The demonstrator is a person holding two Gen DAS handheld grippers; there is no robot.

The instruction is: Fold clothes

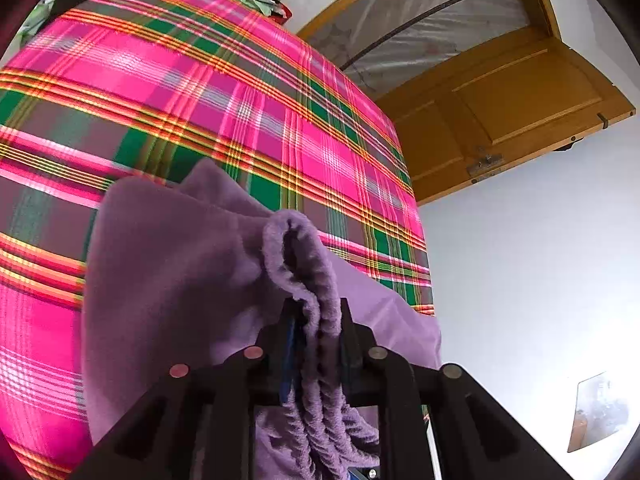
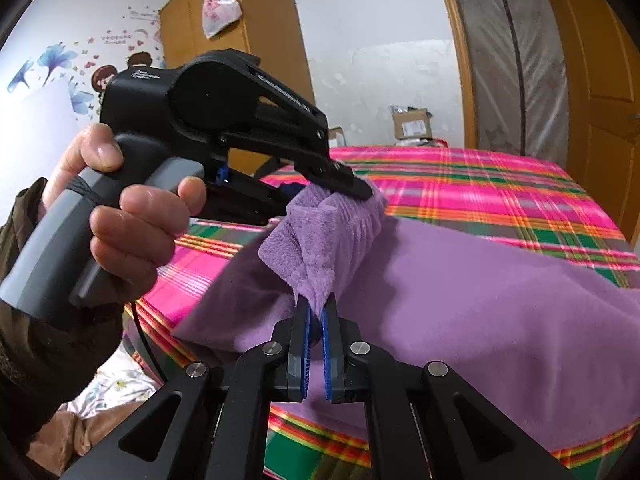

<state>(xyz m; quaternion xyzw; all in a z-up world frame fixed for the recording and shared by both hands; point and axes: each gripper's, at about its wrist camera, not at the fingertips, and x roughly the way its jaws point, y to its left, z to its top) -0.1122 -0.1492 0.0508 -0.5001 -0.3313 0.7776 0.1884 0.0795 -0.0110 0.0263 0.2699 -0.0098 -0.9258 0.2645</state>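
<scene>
A purple fleece garment (image 2: 480, 288) lies spread over the bed's pink plaid sheet (image 2: 480, 176). My right gripper (image 2: 316, 305) is shut on a bunched corner of it, just above the blue pads. A hand (image 2: 132, 216) holds my left gripper (image 2: 352, 189) close behind, and its black fingers clamp the same bunched edge from the top. In the left wrist view, thick folds of the purple garment (image 1: 172, 260) run between the fingers of the left gripper (image 1: 316, 308), which is shut on them. The rest of the cloth hangs down over the plaid sheet (image 1: 160, 100).
A wooden door (image 1: 500, 112) stands open past the bed's far side. A cardboard box (image 2: 412, 122) sits at the bed's far end. A plastic-wrapped mattress (image 2: 512, 60) leans in the doorway. A plastic bag (image 2: 218, 6) hangs on a wooden wardrobe (image 2: 256, 40).
</scene>
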